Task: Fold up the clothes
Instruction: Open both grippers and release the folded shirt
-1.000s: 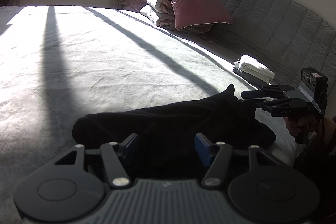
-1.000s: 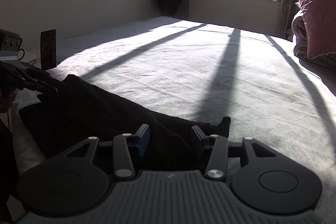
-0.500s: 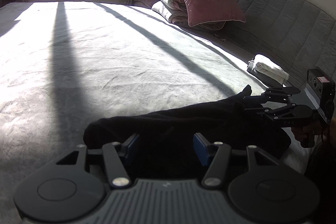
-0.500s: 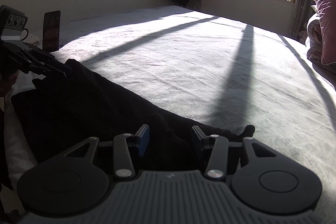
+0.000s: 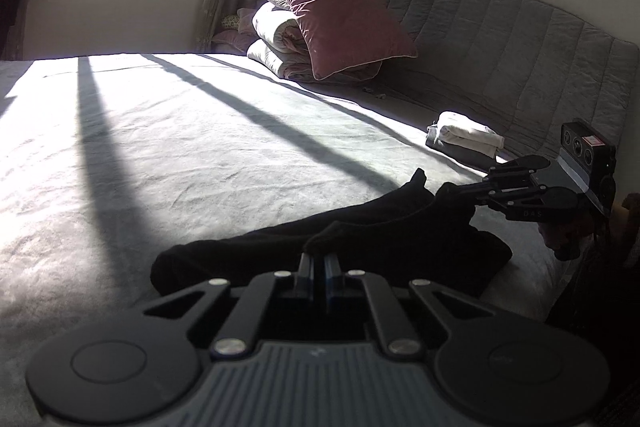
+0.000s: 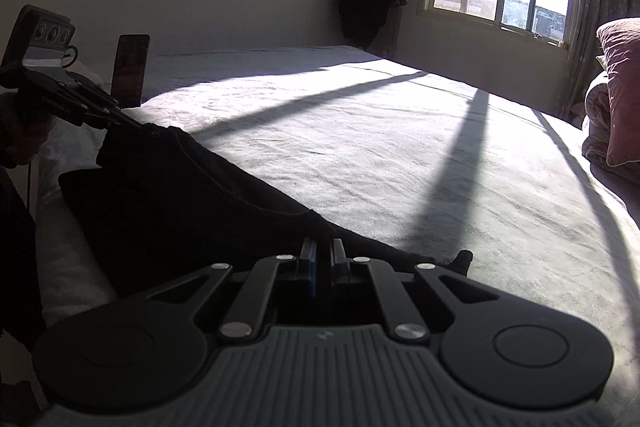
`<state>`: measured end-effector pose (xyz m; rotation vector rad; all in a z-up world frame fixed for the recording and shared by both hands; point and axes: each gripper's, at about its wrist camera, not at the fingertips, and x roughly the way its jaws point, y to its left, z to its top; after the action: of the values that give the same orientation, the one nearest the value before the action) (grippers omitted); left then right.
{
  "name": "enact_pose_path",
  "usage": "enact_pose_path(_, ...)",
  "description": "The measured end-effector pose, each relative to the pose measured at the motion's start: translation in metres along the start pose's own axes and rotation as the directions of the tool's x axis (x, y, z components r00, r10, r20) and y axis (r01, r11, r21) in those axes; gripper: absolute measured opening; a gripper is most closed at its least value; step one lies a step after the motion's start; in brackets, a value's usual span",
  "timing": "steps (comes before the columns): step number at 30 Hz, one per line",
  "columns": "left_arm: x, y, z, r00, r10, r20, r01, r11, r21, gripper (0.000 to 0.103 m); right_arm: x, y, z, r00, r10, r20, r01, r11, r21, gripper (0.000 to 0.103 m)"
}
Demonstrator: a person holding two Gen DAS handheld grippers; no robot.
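Both jaws just closed: left gripper (image 5: 317, 254) and right gripper (image 6: 322, 247) each pinch an edge of the black garment (image 5: 360, 239) lying on the near side of the bed (image 5: 200, 131); best lift both evenly, keeping the cloth taut for a clean fold.

At the right edge of your left wrist view, the right gripper (image 5: 452, 190) body reads "DAS"; lettering on the left gripper (image 6: 146, 128) is illegible.
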<state>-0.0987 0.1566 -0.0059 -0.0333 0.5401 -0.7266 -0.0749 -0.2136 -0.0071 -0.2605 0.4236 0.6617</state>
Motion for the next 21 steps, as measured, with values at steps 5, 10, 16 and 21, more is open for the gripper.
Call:
enact_pose_path(5, -0.019, -0.016, -0.015, 0.994, -0.098, -0.052, 0.101, 0.994, 0.05, 0.005, -0.035, 0.005, -0.007, 0.998, 0.066, 0.014, -0.066, 0.998, -0.013, 0.007)
enact_pose_path(10, -0.008, -0.022, -0.042, 0.957, -0.127, -0.262, 0.147, 0.988, 0.055, 0.008, -0.036, 0.015, -0.022, 0.98, 0.161, -0.12, -0.168, 0.985, -0.047, 0.007)
enact_pose_path(16, -0.015, -0.008, -0.043, 0.937, -0.225, -0.268, 0.218, 0.974, -0.057, 0.044, -0.027, 0.016, -0.027, 0.94, 0.234, -0.248, -0.243, 0.97, -0.006, 0.014)
enact_pose_path(21, -0.03, 0.017, -0.029, 0.971, -0.213, -0.11, 0.191, 0.965, -0.179, 0.076, -0.033, -0.002, -0.016, 0.965, 0.213, -0.15, -0.199, 0.975, 0.103, 0.033)
